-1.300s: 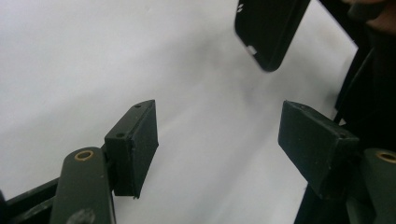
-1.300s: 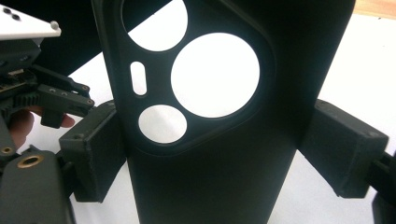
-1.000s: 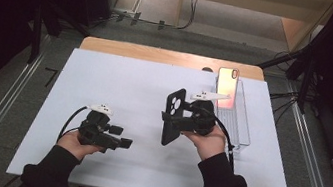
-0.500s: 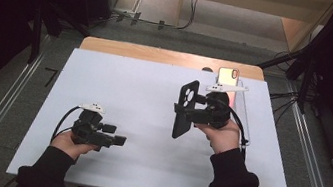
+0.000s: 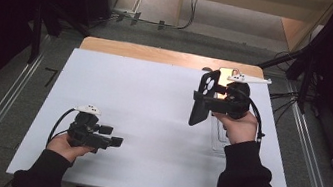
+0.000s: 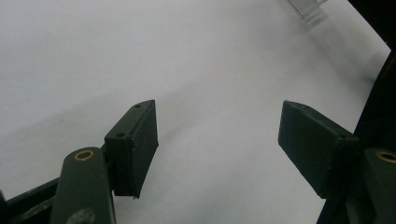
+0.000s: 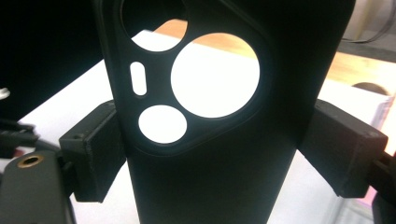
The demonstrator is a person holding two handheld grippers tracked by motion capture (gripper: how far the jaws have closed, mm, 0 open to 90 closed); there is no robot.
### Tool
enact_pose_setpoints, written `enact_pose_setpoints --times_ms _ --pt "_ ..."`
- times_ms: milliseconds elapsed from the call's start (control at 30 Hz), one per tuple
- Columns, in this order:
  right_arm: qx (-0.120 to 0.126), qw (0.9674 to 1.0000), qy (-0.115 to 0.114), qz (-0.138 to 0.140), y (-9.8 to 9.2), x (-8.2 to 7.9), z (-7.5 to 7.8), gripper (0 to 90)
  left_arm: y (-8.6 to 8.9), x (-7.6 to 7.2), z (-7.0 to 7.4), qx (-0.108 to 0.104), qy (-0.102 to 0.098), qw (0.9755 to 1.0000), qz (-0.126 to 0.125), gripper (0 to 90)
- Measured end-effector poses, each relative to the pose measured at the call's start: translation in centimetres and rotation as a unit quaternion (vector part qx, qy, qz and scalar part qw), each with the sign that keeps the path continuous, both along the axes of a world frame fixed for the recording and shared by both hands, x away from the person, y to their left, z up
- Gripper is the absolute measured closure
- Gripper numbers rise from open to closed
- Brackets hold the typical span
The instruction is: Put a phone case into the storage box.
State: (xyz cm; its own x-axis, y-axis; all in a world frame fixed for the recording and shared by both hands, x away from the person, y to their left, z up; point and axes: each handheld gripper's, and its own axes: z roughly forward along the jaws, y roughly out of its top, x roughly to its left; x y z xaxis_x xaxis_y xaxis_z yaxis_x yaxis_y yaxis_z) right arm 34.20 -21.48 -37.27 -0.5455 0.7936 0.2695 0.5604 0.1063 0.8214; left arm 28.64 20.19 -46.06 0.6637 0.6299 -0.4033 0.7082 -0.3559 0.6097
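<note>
Roughly, from nine o'clock round to three o'clock:

Left claw: at about seven o'clock on the surface, low and near the person's edge; jaws stand well apart with nothing between them, as the left gripper view confirms with bare white sheet in the gap; it points toward three o'clock, probably parked there so it is ready to help without crowding the work.

Left hand: wraps the claw's body from below; cable loops off toward nine o'clock.

Phone case: black, with round camera cut-outs near its top; held upright in the air at about two o'clock, above the surface rather than on it; the upright pose likely keeps its open face and cut-outs easy to line up with a phone.

Right claw: clamped on the phone case across its width; in the right gripper view both pads press the case's two long edges just below the camera cut-outs, a hold that leaves the rest of the case free.

Clear tray: lies on the surface just under the right hand, at three o'clock.

Phone: a glowing, orange-lit phone-like slab at about one o'clock, just beyond the case; probably what the case is meant for.
</note>
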Motion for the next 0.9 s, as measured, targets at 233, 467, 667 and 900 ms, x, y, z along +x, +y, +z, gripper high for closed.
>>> enact_pose_setpoints --times_ms 233,467,667,900 --pt "-0.011 0.999 -0.009 -0.043 -2.5 0.8 0.2 11.9 0.6 -0.3 0.0 -0.003 0.0 0.9999 0.011 28.5" --pt "-0.017 0.9969 -0.008 -0.076 -4.5 1.5 0.0 11.9 0.8 -0.4 0.0 0.001 0.0 0.9999 0.014 28.5" --pt "-0.017 0.9939 -0.011 -0.109 -6.0 1.7 -0.3 11.9 0.6 -0.3 -0.1 0.004 0.001 0.9999 0.01 28.5" --pt "-0.027 0.988 -0.012 -0.152 -7.5 2.0 -1.0 12.0 0.4 -0.4 -0.1 0.005 0.002 1.0 0.008 28.5"
